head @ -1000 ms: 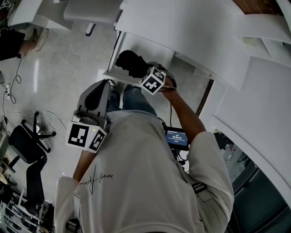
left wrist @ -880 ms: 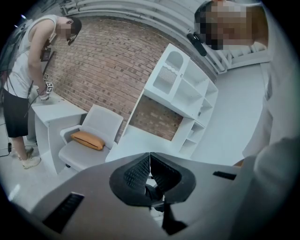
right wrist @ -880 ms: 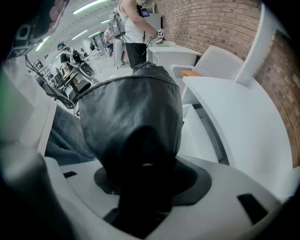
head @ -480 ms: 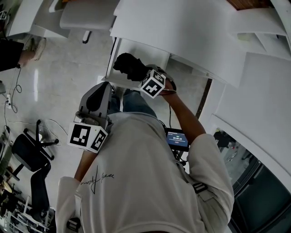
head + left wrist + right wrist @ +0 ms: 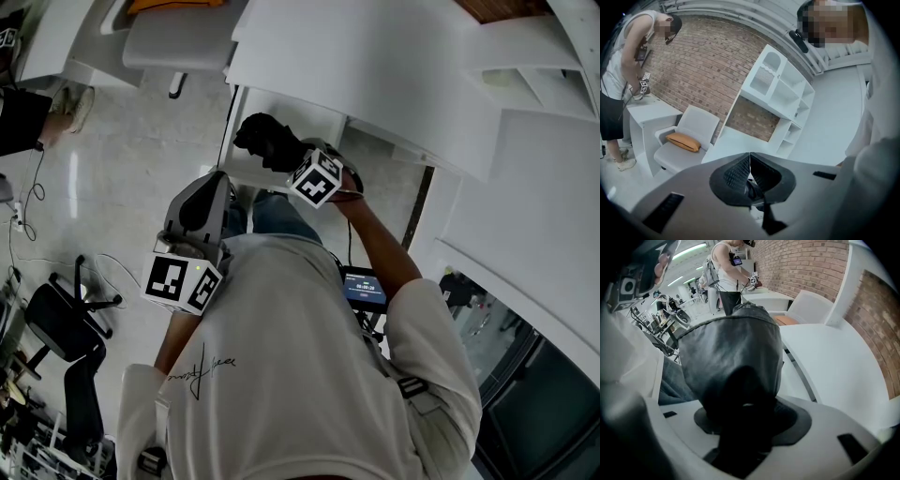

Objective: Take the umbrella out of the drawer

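Person: cream T-shirt (image 5: 300,384), black script print (image 5: 199,367); blue jeans (image 5: 281,211); small lit screen (image 5: 364,286) clipped on. Left gripper (image 5: 750,165) and right gripper (image 5: 286,157): pale grey, black-and-white marker cubes (image 5: 180,281).

No legible text in any view. Script print on the shirt (image 5: 200,367): strokes visible, letters not resolvable. Small screen (image 5: 366,288) at the waist shows pale digits on blue, too small to read. Marker cubes on left claw (image 5: 750,165) and right claw (image 5: 292,156) carry black-and-white square patterns only, no characters.
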### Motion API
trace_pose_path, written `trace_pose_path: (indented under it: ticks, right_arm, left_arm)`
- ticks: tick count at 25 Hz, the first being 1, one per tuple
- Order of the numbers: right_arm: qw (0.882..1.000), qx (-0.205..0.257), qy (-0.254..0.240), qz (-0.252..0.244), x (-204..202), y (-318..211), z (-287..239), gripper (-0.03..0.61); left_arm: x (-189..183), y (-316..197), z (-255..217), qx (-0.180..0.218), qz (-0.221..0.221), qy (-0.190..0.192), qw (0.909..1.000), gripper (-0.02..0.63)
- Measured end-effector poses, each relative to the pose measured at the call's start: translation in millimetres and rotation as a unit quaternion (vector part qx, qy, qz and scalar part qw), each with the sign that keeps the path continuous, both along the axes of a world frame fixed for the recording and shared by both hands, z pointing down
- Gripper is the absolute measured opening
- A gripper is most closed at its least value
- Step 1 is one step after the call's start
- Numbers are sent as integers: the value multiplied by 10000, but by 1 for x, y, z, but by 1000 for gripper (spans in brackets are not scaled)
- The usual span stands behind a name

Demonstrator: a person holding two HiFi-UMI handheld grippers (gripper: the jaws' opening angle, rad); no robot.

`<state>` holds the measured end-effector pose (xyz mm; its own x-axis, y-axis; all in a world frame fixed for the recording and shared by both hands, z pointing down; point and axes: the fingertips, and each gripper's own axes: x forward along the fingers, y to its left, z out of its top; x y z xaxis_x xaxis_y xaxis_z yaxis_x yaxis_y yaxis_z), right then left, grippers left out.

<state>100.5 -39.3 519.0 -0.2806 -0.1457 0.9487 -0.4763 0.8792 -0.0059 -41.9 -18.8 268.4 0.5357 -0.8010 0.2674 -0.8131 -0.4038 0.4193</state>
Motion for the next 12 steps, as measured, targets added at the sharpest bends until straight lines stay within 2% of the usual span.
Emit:
trace_pose_path:
  ticks: [12]
  right_arm:
    - [9994,101,-170,301,-1,-4,-22,238]
  left_arm:
    - [-1,-1,-5,99,76,54,9999,17]
